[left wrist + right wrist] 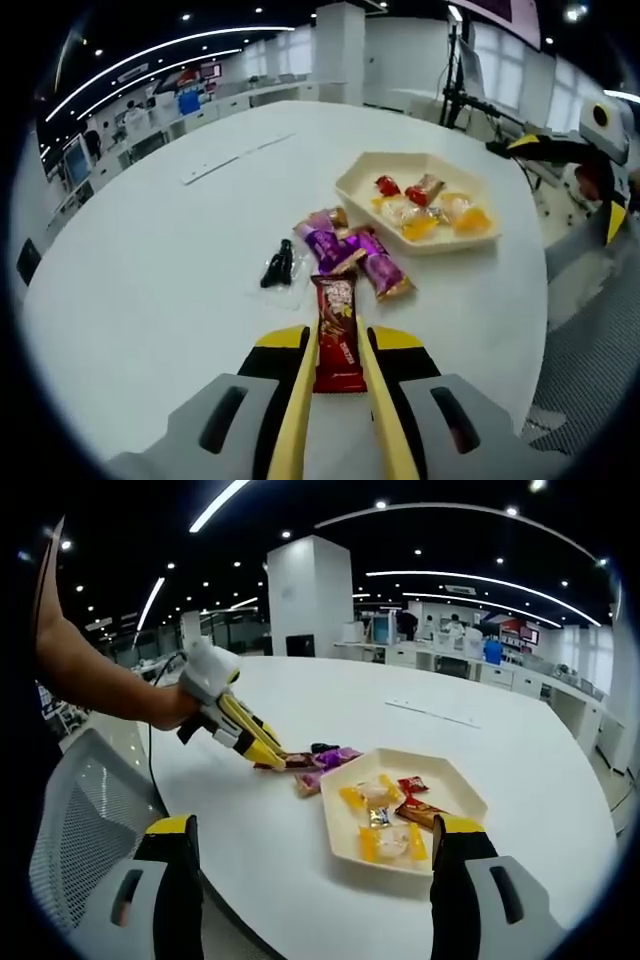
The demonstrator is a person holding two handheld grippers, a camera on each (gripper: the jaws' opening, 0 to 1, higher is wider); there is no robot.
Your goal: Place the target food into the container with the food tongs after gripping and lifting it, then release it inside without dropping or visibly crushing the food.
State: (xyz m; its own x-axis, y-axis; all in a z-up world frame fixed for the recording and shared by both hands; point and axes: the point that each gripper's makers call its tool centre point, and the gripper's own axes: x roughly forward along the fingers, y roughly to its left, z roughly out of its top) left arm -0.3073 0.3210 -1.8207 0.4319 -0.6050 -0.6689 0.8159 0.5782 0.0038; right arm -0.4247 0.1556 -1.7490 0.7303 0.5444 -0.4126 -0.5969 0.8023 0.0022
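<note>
Snack bar, in a red wrapper, lies on the white table between the yellow tongs of the left gripper, its long axis running along them. The blades hug its near end (whether they already pinch it I cannot tell). The tray of sweets sits ahead and to the right, past two purple packets. The right gripper hovers over the tray, jaws spread wide, holding nothing.

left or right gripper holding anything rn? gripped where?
Left gripper has its jaws closed around the red snack packet, along its near half. Right gripper is open, holding nothing.
</note>
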